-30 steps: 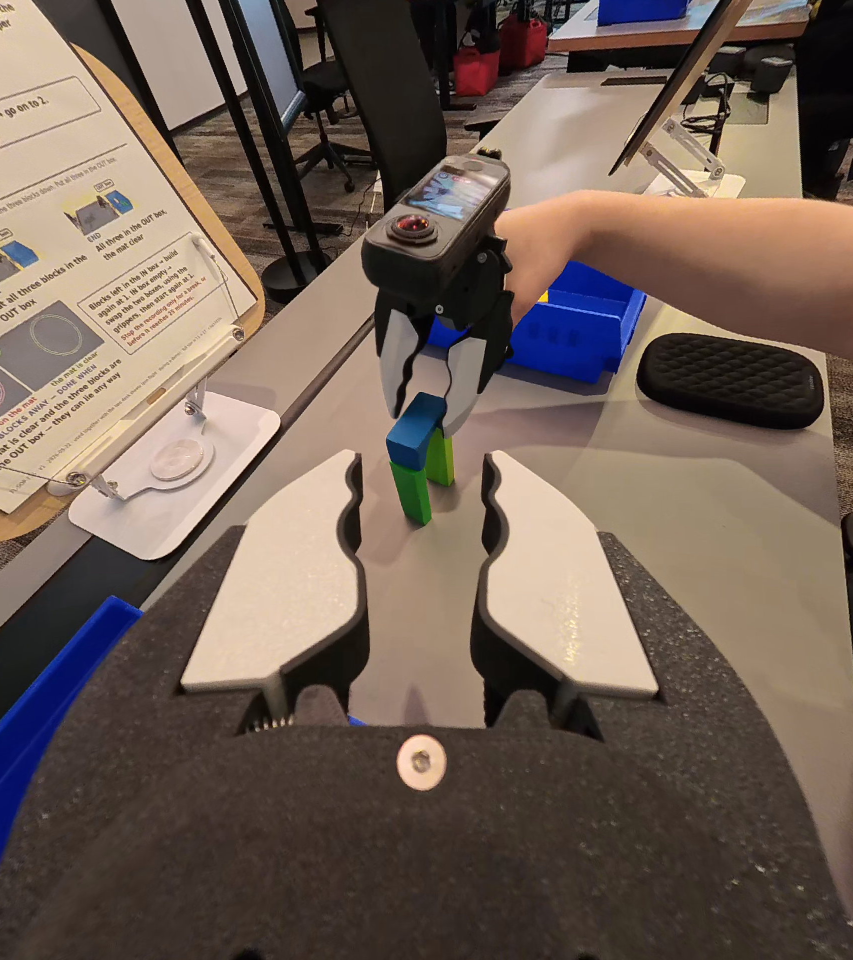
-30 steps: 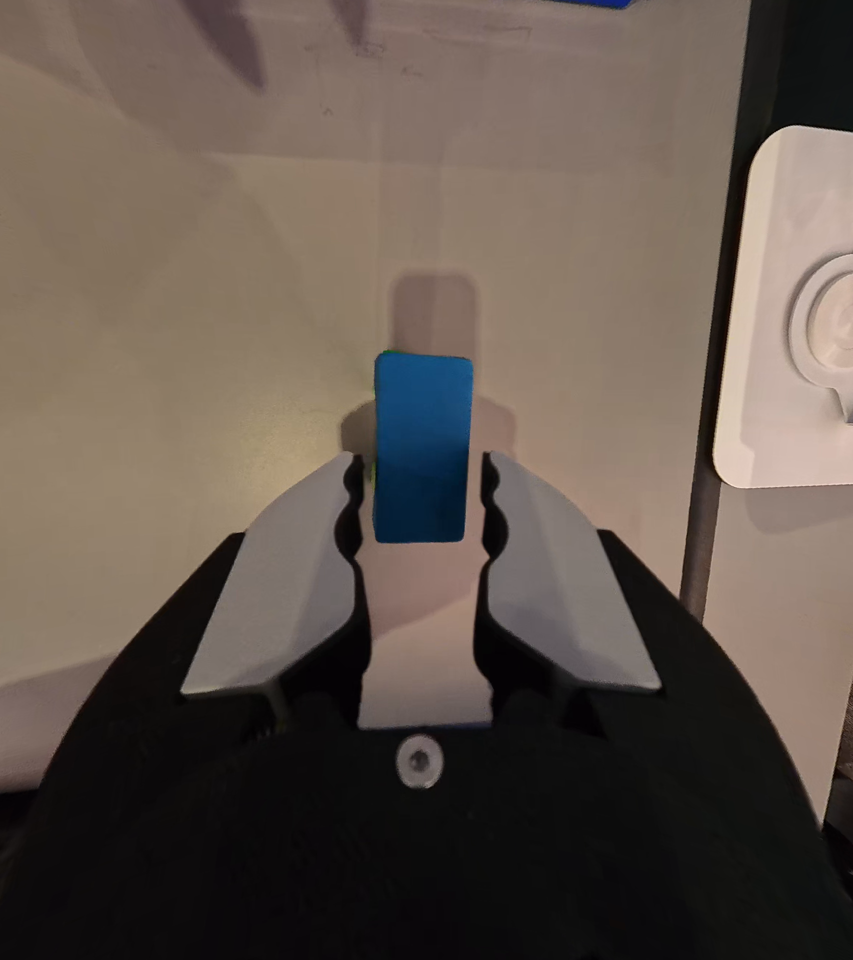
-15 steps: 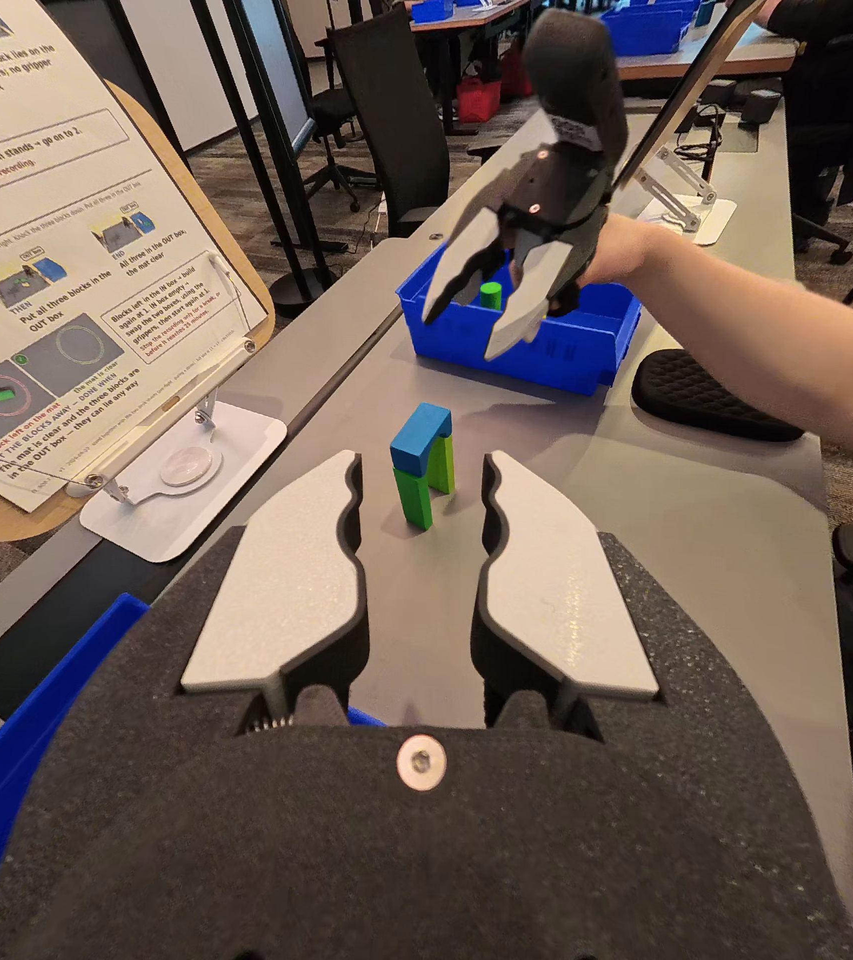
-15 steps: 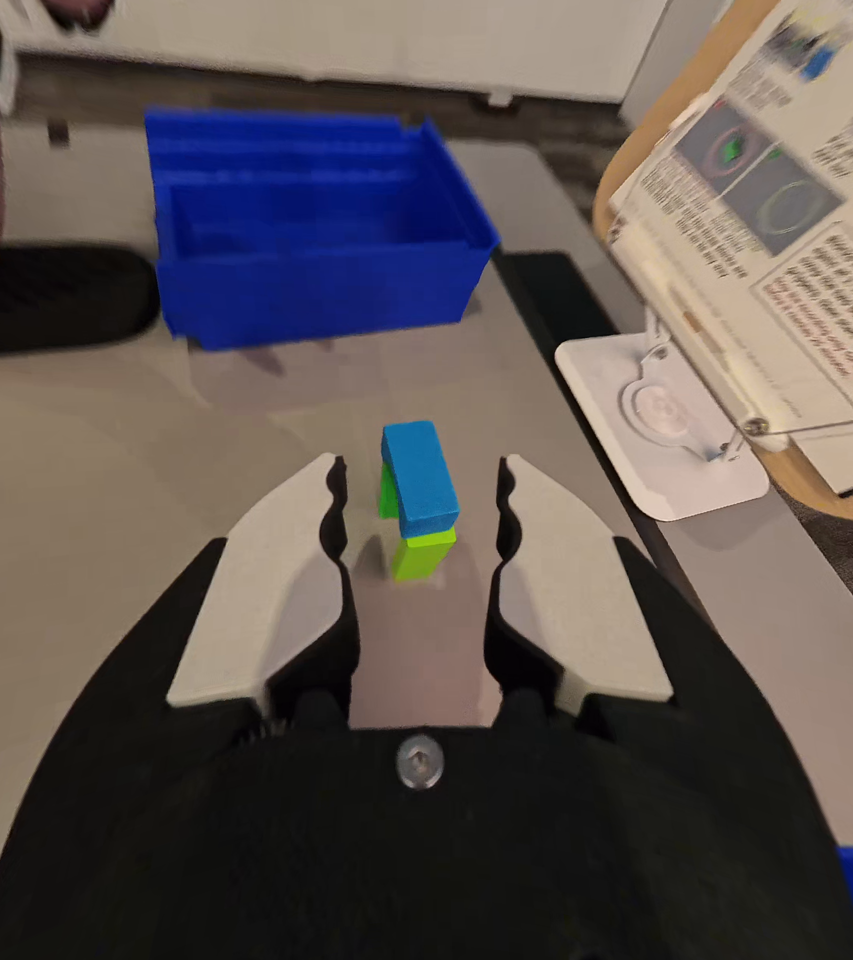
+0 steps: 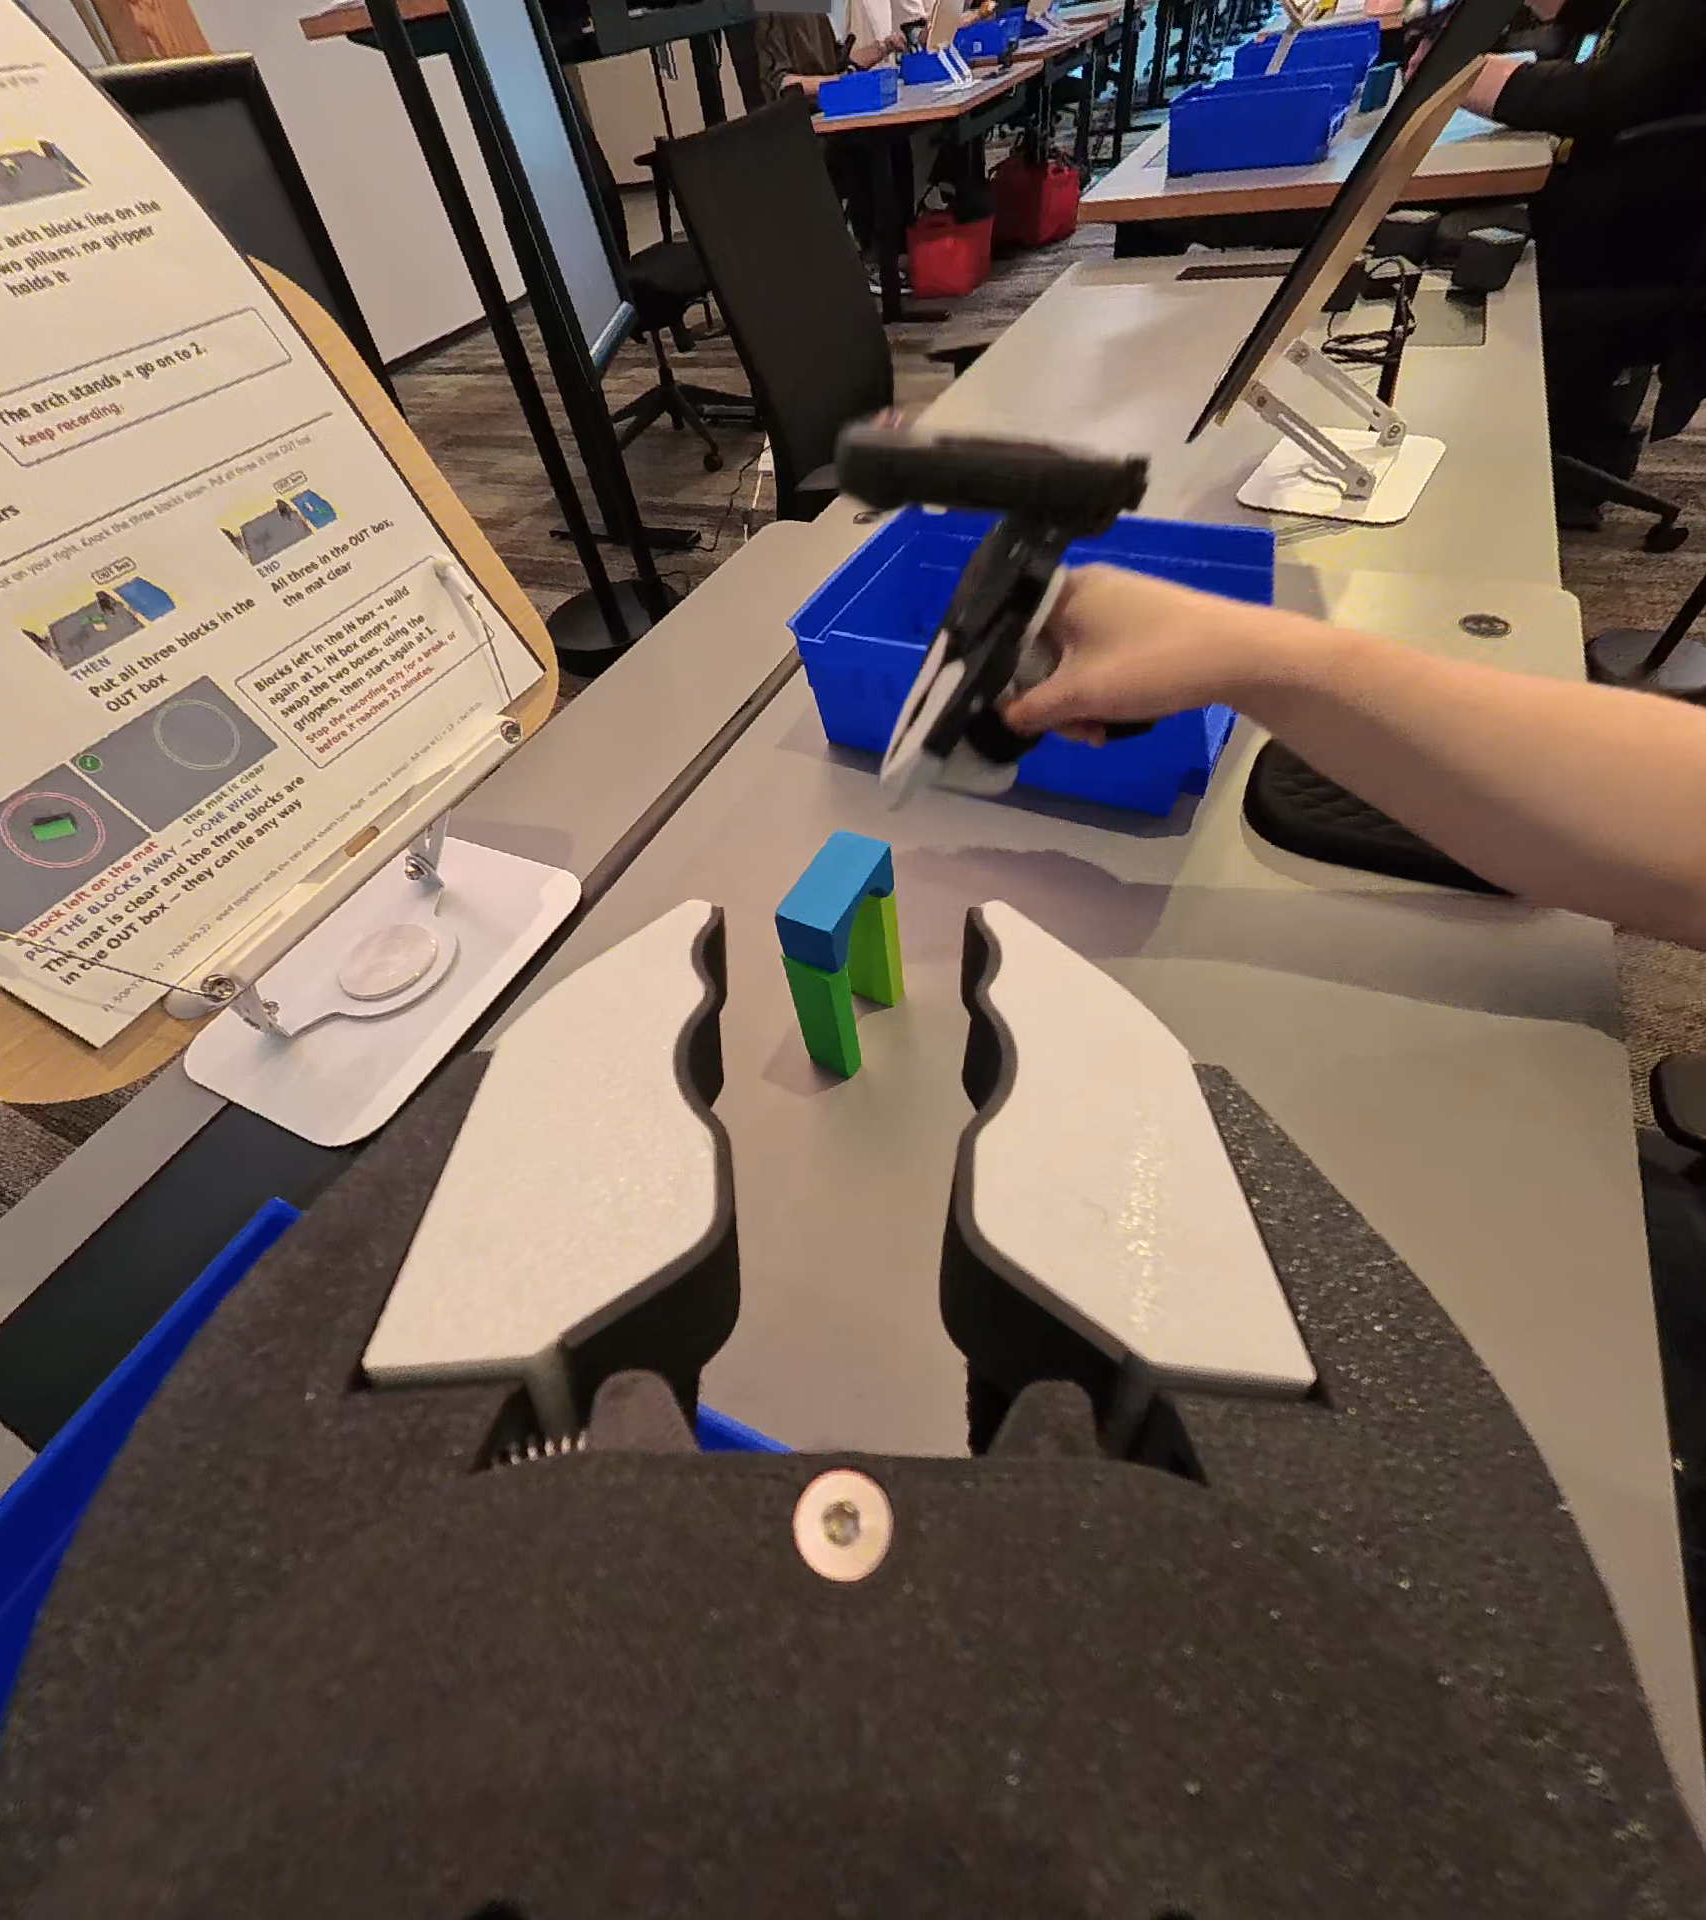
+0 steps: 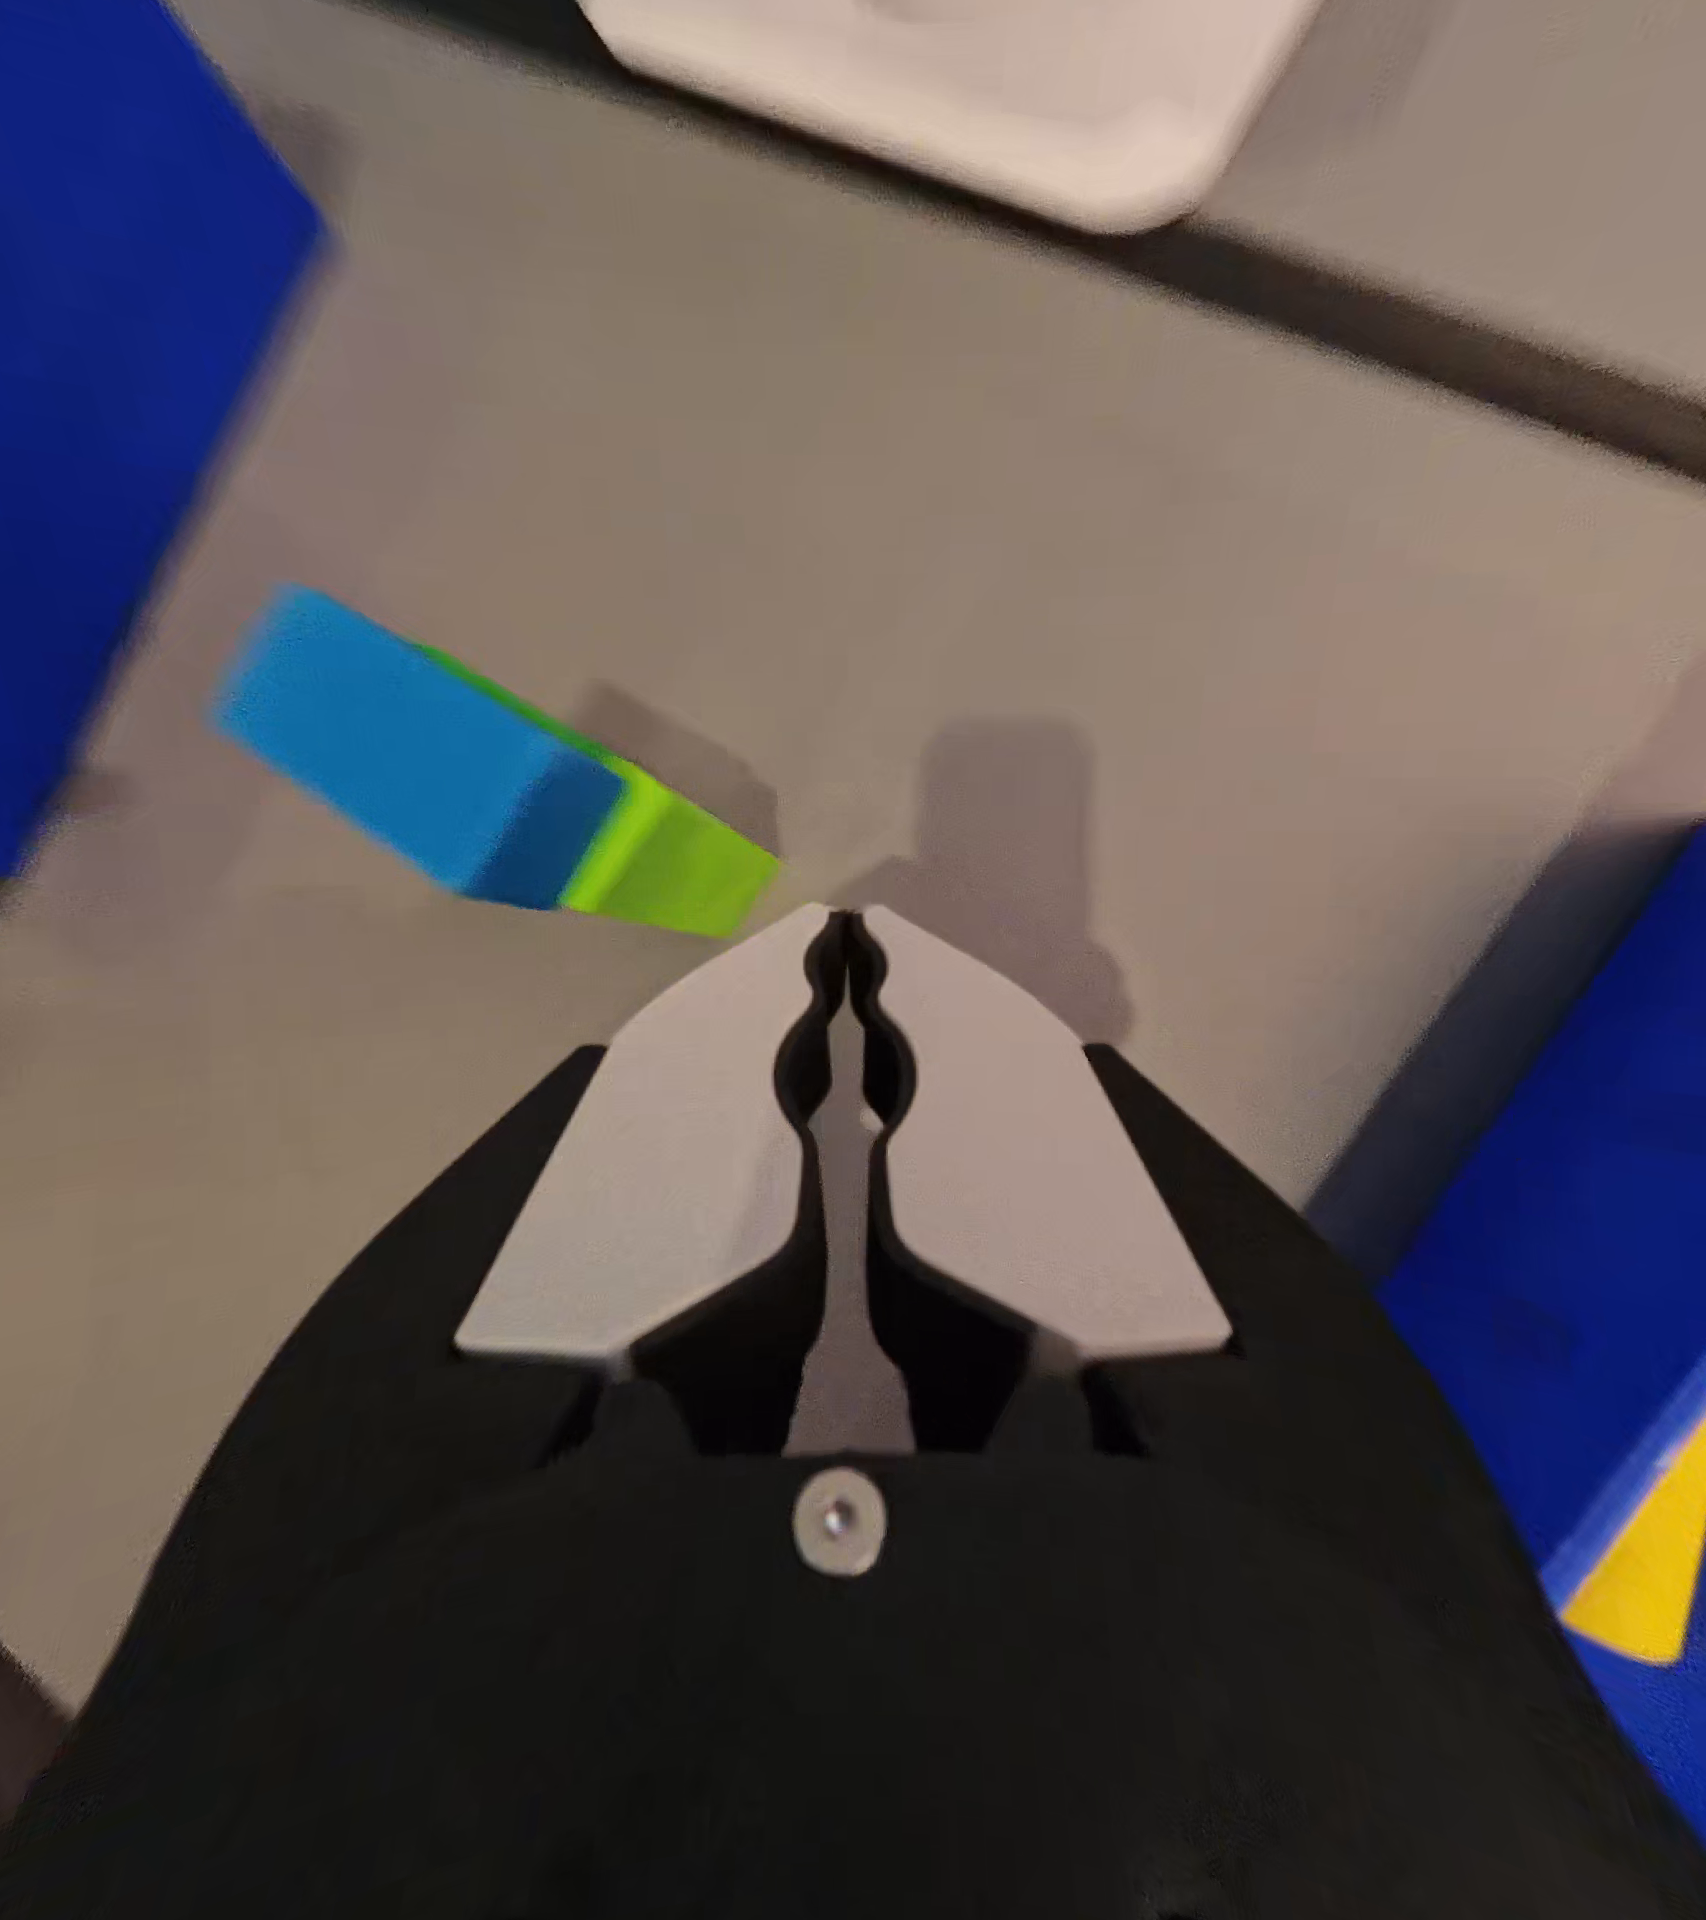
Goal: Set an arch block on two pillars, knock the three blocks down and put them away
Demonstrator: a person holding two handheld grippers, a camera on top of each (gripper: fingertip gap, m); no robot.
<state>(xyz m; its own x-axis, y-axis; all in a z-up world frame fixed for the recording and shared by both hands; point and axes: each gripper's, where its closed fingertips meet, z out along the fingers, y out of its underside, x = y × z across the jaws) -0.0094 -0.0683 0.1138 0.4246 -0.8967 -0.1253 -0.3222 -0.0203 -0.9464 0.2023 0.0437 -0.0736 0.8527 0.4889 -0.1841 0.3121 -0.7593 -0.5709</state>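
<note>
A blue arch block [image 5: 833, 902] rests on two upright green pillars [image 5: 828, 1013] on the grey table, straight ahead of my left gripper [image 5: 843, 920], which is open and empty and short of them. My right gripper [image 5: 906, 753] is blurred, held by a hand above and just beyond the arch, in front of the far blue box [image 5: 1036, 634]. In the right wrist view my right gripper [image 6: 841, 914] is shut and empty. Its tips point close to the foot of a green pillar [image 6: 672, 862], with the arch [image 6: 392, 748] to the left. The view is rolled and blurred.
An instruction board [image 5: 153, 520] on a white stand [image 5: 381, 997] is at the left. A second blue box's rim [image 5: 49, 1475] is under my left gripper. A black wrist pad [image 5: 1348, 821] lies at the right. In the right wrist view a blue box [image 6: 49, 416] stands left and another [image 6: 1607, 1247] right. Tip to tip, the grippers are about 30 cm apart. From the right gripper's tips to the blue arch block [image 5: 833, 902] is close to 10 cm. Seen from the right wrist view [image 6: 286, 735] as well.
My right gripper was open around the arch, then lifted away, shut and swung back down beside the arch. The arch and pillars still stand. My left gripper has stayed put.
</note>
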